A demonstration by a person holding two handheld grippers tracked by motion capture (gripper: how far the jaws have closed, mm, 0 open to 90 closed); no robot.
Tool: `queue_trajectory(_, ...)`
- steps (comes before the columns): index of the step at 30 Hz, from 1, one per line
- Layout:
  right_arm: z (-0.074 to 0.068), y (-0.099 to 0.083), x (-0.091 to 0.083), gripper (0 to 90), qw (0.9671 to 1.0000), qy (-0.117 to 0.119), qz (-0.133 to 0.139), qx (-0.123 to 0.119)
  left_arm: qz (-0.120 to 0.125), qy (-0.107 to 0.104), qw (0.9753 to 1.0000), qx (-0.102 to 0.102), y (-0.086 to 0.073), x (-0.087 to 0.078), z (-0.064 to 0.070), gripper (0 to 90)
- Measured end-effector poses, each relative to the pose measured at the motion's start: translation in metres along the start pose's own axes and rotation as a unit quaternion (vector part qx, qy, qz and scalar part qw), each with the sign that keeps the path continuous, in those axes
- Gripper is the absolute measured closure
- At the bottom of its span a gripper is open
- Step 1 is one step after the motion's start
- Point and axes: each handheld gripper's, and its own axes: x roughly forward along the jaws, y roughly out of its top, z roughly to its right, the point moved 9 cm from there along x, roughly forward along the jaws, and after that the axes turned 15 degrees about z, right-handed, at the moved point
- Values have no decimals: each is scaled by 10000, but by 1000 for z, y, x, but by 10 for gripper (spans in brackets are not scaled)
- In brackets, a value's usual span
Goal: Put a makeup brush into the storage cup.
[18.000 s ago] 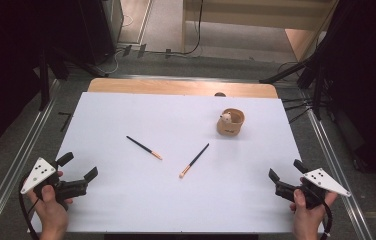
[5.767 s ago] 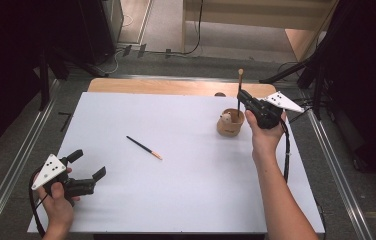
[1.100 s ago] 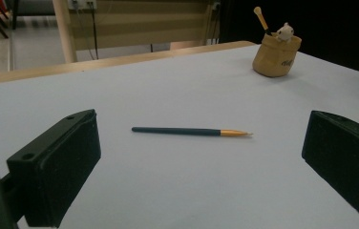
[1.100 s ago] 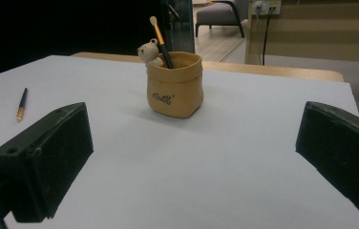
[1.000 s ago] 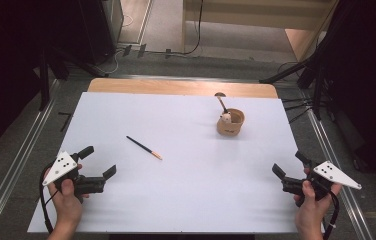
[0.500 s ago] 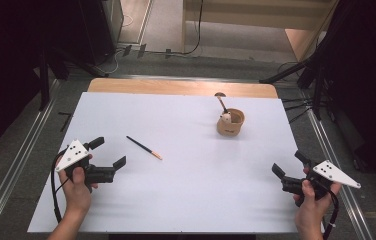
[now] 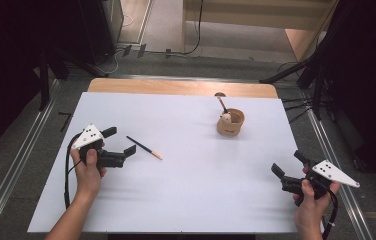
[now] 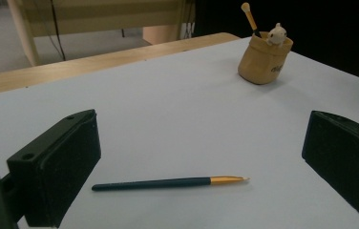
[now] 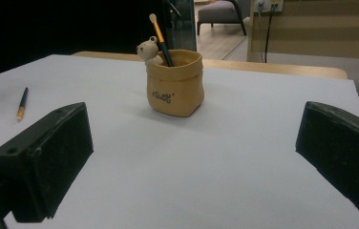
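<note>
Left gripper (image 7: pixel 124 142), fingers apart, sits just short of the brush (image 8: pixel 168 182) lying flat on the counter (image 7: pixel 191 185); best to straddle the dark handle mid-length, lower until nearly touching, then close squarely; right gripper (image 7: pixel 288 167) idle, fingers apart.

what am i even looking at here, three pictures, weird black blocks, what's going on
A person sits at a white table and holds a hand tool in each hand: the left gripper and the right gripper. One picture looks down from above. The other two come from cameras riding on the tools, so the black blocks are their own jaws, spread open and holding nothing. A brush lies flat on the table just ahead of the left gripper. A tan cup stands farther off, with another brush in it.
</note>
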Motion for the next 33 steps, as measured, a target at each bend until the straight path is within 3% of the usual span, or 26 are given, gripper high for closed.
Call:
queue_trajectory(5,0,0,1,0,10000,-9,-7,15,-122,-140,9997,-127,-1,9,-4,0)
queue_trajectory(8,0,-1,1,0,10000,-3,-21,9,-309,-398,9983,-296,-4,15,-4,1)
queue_trajectory(10,-1,-2,1,0,10000,-5,-43,-10,-445,-519,9973,-274,-6,19,-4,1)
queue_trajectory(15,0,-3,1,0,10000,-22,-52,-25,-828,-788,9931,-255,-13,29,-2,0)
queue_trajectory(19,-1,-3,1,0,10000,-22,-72,-32,-1271,-822,9884,-115,-22,38,-4,1)
queue_trajectory(23,1,-4,1,0,10000,-16,-70,-37,-1475,-838,9855,-56,-24,43,-8,0)
queue_trajectory(27,1,-4,1,0,10000,-3,-74,-8,-1888,-966,9770,220,-30,48,-11,1)
queue_trajectory(28,0,-4,1,0,10000,3,-67,17,-2057,-995,9727,395,-32,50,-11,1)
queue_trajectory(30,-1,-4,2,0,10000,9,-72,25,-2415,-1084,9615,741,-37,54,-11,1)
queue_trajectory(33,-2,-4,2,0,10000,39,-77,-15,-2670,-1181,9521,911,-40,57,-11,1)
